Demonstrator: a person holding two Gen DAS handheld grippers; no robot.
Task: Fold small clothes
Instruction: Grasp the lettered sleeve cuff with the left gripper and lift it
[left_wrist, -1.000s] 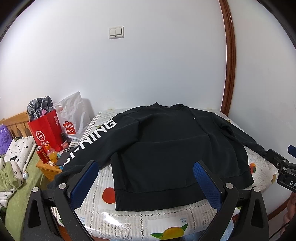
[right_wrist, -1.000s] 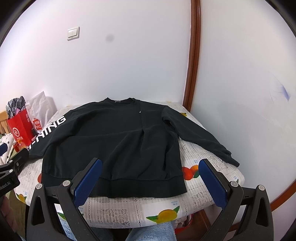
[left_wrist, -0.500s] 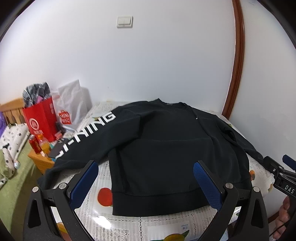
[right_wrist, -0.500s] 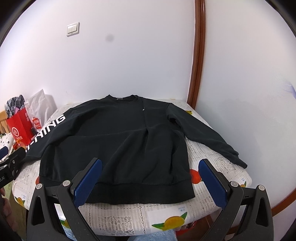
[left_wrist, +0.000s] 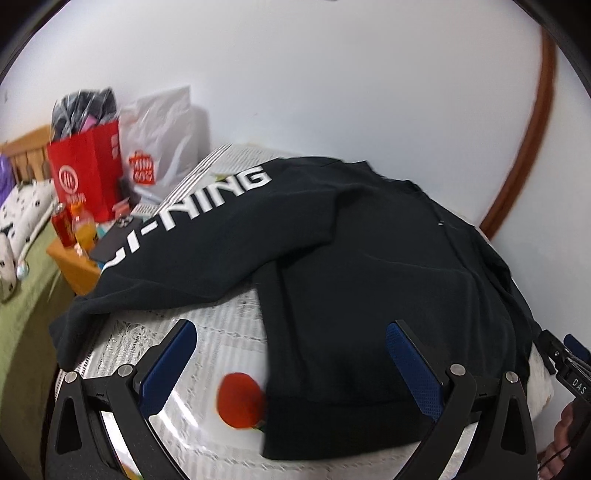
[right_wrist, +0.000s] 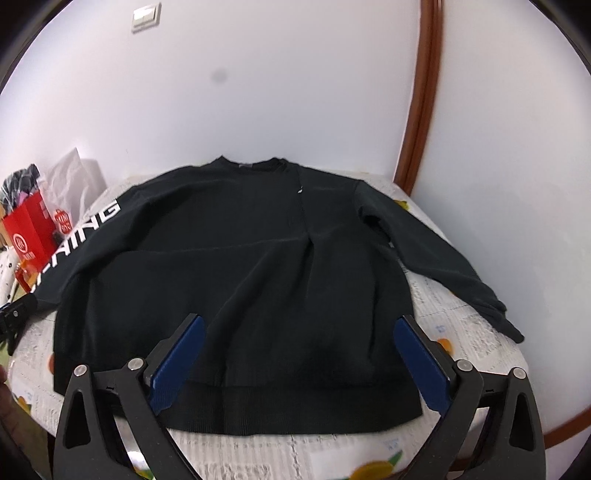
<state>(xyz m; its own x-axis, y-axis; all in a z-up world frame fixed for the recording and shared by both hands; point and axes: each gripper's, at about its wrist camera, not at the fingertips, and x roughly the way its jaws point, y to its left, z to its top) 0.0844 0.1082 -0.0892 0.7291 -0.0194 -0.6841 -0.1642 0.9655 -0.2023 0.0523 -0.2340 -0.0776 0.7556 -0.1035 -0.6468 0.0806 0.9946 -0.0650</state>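
Observation:
A black long-sleeved sweatshirt (right_wrist: 258, 273) lies flat and face up on a round table with a fruit-print cloth (right_wrist: 454, 332). Its left sleeve bears white LI-NING lettering (left_wrist: 221, 195) and hangs off the table's left side. Its right sleeve (right_wrist: 443, 258) stretches to the right edge. My left gripper (left_wrist: 291, 354) is open and empty, above the shirt's lower left hem corner (left_wrist: 280, 417). My right gripper (right_wrist: 301, 350) is open and empty, above the middle of the hem (right_wrist: 295, 406). The right gripper shows at the right edge of the left wrist view (left_wrist: 569, 365).
A red paper bag (left_wrist: 88, 173) and a white plastic bag (left_wrist: 166, 136) stand left of the table on a wooden stand with a can and a bottle (left_wrist: 83, 229). A bed with a green cover (left_wrist: 22, 317) lies further left. White walls close behind.
Both grippers have moved forward and down toward the shirt's hem. The left one has swung toward the lower left corner and lettered sleeve. Both stay open.

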